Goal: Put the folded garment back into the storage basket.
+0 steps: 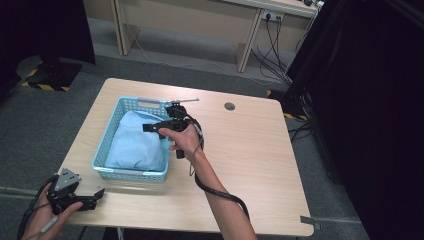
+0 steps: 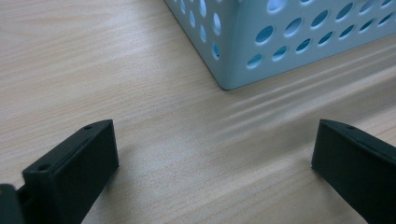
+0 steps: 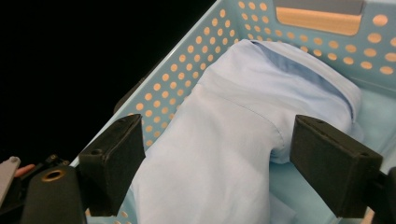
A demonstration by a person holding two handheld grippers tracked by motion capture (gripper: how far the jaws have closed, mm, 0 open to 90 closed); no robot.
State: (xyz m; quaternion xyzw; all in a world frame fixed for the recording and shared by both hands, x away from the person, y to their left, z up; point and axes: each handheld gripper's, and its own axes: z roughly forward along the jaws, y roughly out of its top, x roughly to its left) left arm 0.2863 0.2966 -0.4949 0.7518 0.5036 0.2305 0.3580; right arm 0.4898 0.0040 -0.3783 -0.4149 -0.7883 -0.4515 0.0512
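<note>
We saw the folded pale-blue cotton shirt lying inside the light-blue perforated plastic basket, which stood on the pale wood-grain counter. Over the basket's right rim, the right gripper hung with its jaws spread wide, gripping nothing. Near the basket's front-left corner, the left gripper rested low, jaws wide apart and empty. Beyond the basket lay grey carpet.

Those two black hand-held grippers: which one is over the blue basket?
The right gripper, jaws open above the folded light blue shirt in the perforated blue plastic basket. The left gripper rests on the wooden table beside it.
</note>
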